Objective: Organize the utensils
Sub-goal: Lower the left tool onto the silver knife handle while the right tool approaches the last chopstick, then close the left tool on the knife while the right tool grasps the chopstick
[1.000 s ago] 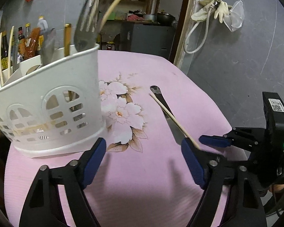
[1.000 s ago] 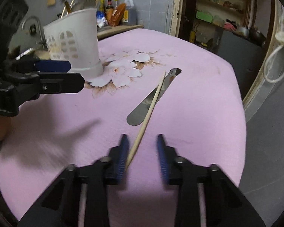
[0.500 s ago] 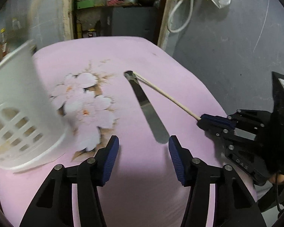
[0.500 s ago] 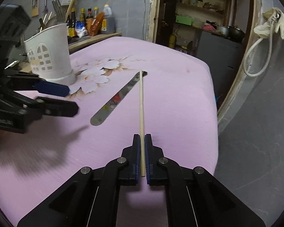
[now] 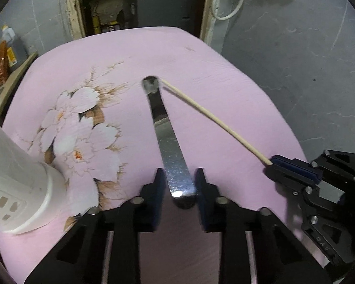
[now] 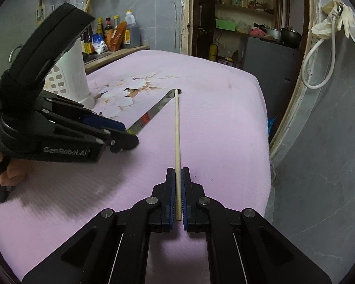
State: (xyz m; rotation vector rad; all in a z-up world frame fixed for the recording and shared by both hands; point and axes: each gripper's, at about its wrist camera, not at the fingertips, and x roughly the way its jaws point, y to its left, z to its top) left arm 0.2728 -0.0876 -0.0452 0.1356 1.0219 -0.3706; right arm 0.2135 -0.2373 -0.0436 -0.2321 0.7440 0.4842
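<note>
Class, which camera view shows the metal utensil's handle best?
The left wrist view: the metal utensil lies full length on the pink cloth, its end between the left gripper pads. In the right wrist view, that gripper hides its near end.

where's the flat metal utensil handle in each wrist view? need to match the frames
Left wrist: the flat shiny metal utensil handle runs up the centre, its near end between the left hand-held gripper pads.
Right wrist: it lies diagonally left of centre, its near end hidden behind that gripper.
Shared landmark: the thin wooden chopstick beside it, held by the right hand-held gripper.
</note>
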